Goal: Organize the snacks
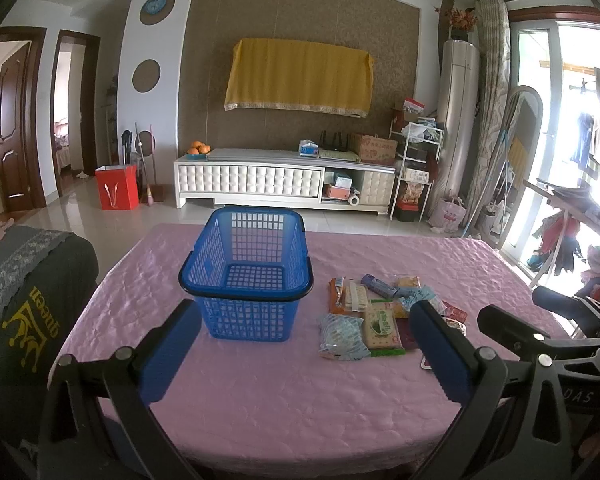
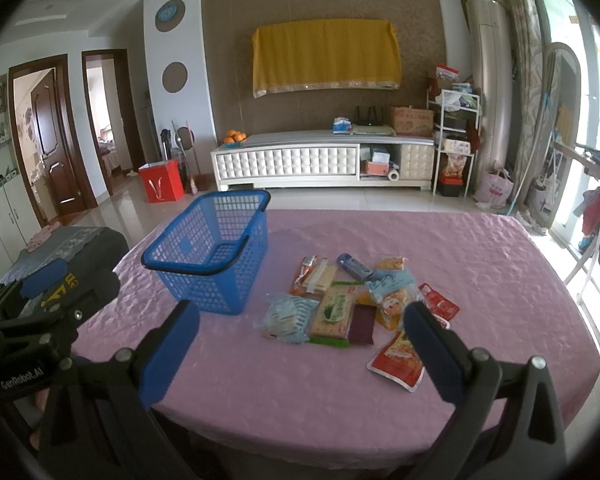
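Your left gripper (image 1: 306, 354) hangs over the near edge of the table (image 1: 260, 408), jaws spread wide with nothing between them. Your right gripper (image 2: 302, 354) is spread just as wide and empty, above the same edge.

Beyond them the snacks (image 2: 348, 304) lie loose in a cluster on the pink cloth, around the middle of the table. A light blue mesh-print pack (image 2: 286, 318) sits at the pile's left, touching a green-labelled cracker pack (image 2: 334, 312); a dark purple packet (image 2: 362, 324) lies against that one's right side. A red pouch (image 2: 398, 360) lies nearest you, towards the right edge. Your blue basket (image 1: 247, 276) stands upright just to the left of the pile, empty, handles folded down on its rim.

Past the far edge, a white TV cabinet (image 1: 284, 178) stands against the wall.
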The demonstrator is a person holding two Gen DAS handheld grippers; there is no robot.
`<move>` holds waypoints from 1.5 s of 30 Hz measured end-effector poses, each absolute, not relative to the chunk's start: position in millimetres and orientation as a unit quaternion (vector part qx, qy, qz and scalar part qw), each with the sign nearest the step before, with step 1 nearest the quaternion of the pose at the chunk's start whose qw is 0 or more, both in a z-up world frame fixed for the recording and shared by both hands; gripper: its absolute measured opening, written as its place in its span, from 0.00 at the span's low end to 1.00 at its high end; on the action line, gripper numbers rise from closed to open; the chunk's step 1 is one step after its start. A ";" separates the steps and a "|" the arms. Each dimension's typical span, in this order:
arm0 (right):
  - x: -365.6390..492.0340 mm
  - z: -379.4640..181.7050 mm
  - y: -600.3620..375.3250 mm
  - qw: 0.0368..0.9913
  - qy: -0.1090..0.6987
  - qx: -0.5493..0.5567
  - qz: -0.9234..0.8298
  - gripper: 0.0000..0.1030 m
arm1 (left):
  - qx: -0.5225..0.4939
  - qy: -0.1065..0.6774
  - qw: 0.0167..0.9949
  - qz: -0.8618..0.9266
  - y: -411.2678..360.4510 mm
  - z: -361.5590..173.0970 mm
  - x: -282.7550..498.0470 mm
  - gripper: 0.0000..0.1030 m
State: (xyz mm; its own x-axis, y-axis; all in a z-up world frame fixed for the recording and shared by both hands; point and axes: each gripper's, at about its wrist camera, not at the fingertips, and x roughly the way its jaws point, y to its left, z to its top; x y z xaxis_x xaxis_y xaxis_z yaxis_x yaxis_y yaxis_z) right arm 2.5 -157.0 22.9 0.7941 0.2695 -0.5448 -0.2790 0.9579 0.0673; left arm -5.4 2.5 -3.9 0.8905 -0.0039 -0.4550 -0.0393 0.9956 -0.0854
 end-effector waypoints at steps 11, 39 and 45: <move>1.6 22.2 -156.0 0.948 0.285 -0.012 0.143 1.00 | -0.048 0.236 0.971 0.002 -3.2 1.3 0.4 1.00; 105.2 -11.7 -210.2 0.929 0.364 -0.011 0.068 1.00 | -0.041 0.399 0.911 -0.093 -58.4 -53.0 139.4 1.00; 124.4 -50.1 -215.8 0.906 0.414 -0.004 0.090 1.00 | -0.028 0.443 0.891 -0.092 -72.5 -92.6 161.8 0.94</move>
State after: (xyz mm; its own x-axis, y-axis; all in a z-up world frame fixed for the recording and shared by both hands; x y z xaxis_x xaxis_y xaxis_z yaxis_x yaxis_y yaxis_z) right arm 124.4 -215.8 -50.1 0.6402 0.1604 -0.7513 -0.1673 0.9836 0.0675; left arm 161.8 -72.5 -92.6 0.5896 -0.1897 -0.7851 0.1393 0.9813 -0.1325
